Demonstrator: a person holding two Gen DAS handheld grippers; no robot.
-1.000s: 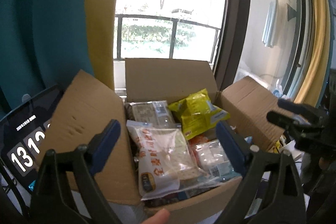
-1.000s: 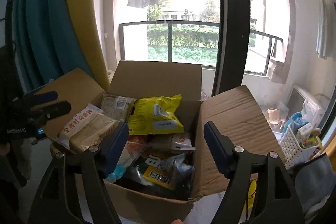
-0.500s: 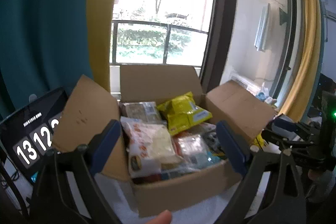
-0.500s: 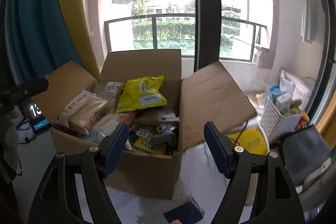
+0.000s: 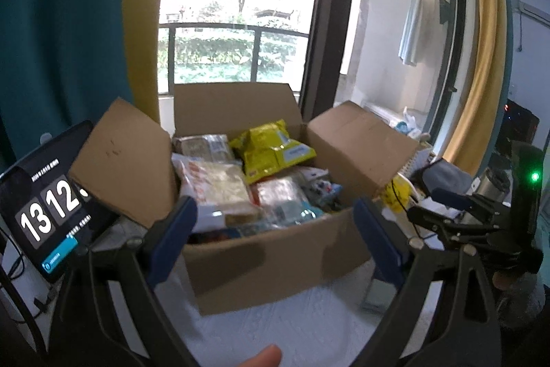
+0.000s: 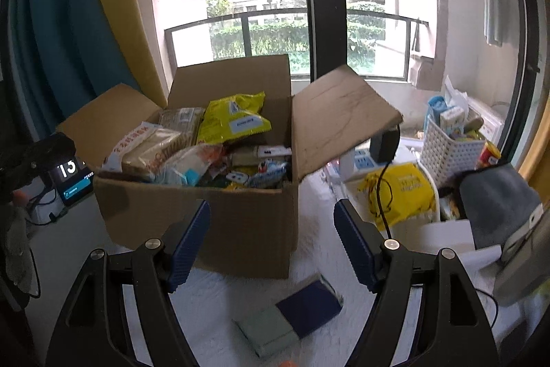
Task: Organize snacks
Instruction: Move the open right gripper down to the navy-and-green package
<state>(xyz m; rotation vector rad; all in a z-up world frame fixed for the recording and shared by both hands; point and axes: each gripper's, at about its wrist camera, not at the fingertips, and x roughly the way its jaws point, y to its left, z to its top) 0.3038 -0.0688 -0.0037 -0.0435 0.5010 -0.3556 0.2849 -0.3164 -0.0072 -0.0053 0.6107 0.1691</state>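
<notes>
An open cardboard box [image 5: 275, 260] [image 6: 240, 226] stands on a white surface, packed with snacks. A yellow bag [image 5: 271, 148] [image 6: 237, 119] lies on top at the back, and a pale packet with red print [image 5: 213, 184] [image 6: 144, 143] lies at the left. My left gripper [image 5: 275, 226] is open and empty, held back from the box's front wall. My right gripper [image 6: 271, 239] is also open and empty, in front of the box's right corner. From the left wrist view the right gripper [image 5: 443, 208] shows at the right.
A tablet clock [image 5: 44, 208] leans left of the box. Right of the box are a white basket [image 6: 450, 153] of items, a yellow bag [image 6: 402, 191] with a black cable, and a grey cloth [image 6: 498, 202]. A dark blue pad [image 6: 309, 305] and a green pad [image 6: 271, 329] lie in front.
Both grippers have drawn back from the box, which now looks smaller and farther. The front wall and the white surface have come into view. Both stay open and empty.
</notes>
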